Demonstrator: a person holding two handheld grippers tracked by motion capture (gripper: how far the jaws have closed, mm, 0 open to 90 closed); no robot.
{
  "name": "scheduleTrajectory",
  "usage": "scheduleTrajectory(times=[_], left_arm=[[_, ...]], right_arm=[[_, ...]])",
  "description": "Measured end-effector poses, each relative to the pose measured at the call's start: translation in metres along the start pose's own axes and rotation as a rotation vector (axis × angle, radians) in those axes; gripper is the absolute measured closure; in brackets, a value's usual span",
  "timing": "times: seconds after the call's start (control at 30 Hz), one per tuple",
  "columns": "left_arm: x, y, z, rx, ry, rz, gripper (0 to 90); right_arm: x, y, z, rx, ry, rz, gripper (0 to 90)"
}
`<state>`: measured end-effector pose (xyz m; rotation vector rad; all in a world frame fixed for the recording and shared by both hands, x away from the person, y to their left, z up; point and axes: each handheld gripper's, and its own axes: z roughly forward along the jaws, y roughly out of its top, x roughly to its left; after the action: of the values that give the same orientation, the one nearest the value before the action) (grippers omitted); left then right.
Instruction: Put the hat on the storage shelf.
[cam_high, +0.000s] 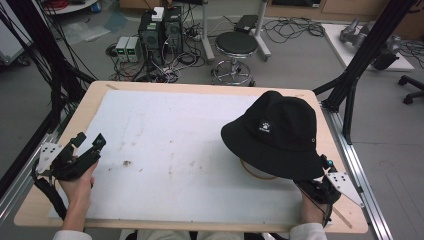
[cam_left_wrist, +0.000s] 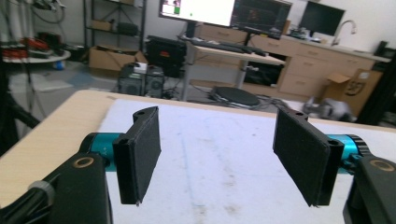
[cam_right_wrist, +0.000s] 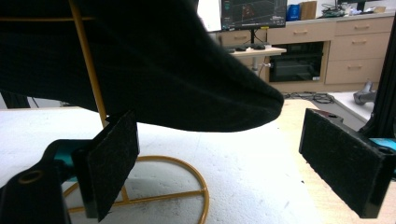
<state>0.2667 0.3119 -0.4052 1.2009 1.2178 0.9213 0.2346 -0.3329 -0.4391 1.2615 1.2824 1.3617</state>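
A black bucket hat sits on a yellow wire stand on the right half of the white sheet. In the right gripper view the hat's brim hangs over the jaws, and the stand's upright rod and base ring stand just beyond the left pad. My right gripper is open at the table's front right, low under the brim, with nothing between its pads. My left gripper is open and empty over the sheet's left edge, far from the hat.
A white sheet with small brown stains covers the wooden table. Black frame struts rise at the right corner, and cables hang at the left. A stool and computer boxes stand on the floor beyond the table.
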Motion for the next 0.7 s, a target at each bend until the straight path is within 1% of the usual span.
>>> scheduleTrajectory(times=[0.03, 0.07, 0.1, 0.13, 0.2, 0.23, 0.27, 0.3, 0.4, 0.43, 0.47, 0.53, 0.6, 0.67, 0.7], left_arm=[[0.000, 0.000, 0.000, 0.000, 0.000, 0.000, 32.2], [0.001, -0.002, -0.001, -0.004, 0.021, 0.011, 32.0], [0.001, -0.002, -0.001, -0.004, 0.021, 0.011, 31.9], [0.002, -0.003, -0.001, -0.009, 0.033, 0.015, 31.9], [0.002, -0.004, -0.002, -0.013, 0.059, 0.030, 31.9], [0.003, -0.006, -0.003, -0.021, 0.090, 0.046, 32.0], [0.004, -0.007, -0.004, -0.026, 0.102, 0.050, 32.0], [0.004, -0.007, -0.004, -0.026, 0.102, 0.050, 31.9], [0.008, -0.011, -0.007, -0.046, 0.141, 0.059, 31.9], [0.008, -0.011, -0.007, -0.046, 0.141, 0.059, 31.9], [0.011, -0.013, -0.008, -0.048, 0.162, 0.060, 31.9], [0.014, -0.016, -0.009, -0.048, 0.177, 0.064, 31.6], [0.015, -0.017, -0.010, -0.046, 0.183, 0.066, 31.2], [0.016, -0.020, -0.012, -0.047, 0.200, 0.076, 30.8], [0.016, -0.020, -0.012, -0.047, 0.200, 0.076, 30.7]], right_arm=[[0.000, 0.000, 0.000, -0.002, 0.000, -0.004, 11.4], [-0.001, 0.000, 0.000, -0.002, 0.001, -0.002, 11.4], [-0.001, 0.000, 0.000, -0.004, 0.001, -0.002, 11.4], [-0.001, 0.000, 0.000, -0.004, 0.001, -0.002, 11.4], [-0.001, 0.000, 0.000, -0.003, -0.001, 0.000, 11.4], [-0.001, 0.000, 0.000, -0.003, 0.000, 0.002, 11.4], [-0.001, 0.000, 0.000, -0.001, 0.002, 0.000, 11.4], [-0.001, 0.000, 0.000, -0.002, 0.002, 0.000, 11.4], [-0.001, 0.000, -0.001, -0.002, 0.002, -0.002, 11.4], [-0.001, 0.000, -0.001, -0.002, 0.002, -0.002, 11.4], [-0.001, 0.000, -0.001, -0.001, 0.001, -0.002, 11.4], [-0.001, 0.000, -0.001, -0.001, 0.002, -0.002, 11.4], [-0.001, 0.000, -0.001, -0.001, 0.002, -0.001, 11.4], [-0.001, 0.000, -0.001, -0.002, 0.005, -0.003, 11.4], [-0.001, 0.000, 0.000, -0.002, 0.006, -0.004, 11.4]])
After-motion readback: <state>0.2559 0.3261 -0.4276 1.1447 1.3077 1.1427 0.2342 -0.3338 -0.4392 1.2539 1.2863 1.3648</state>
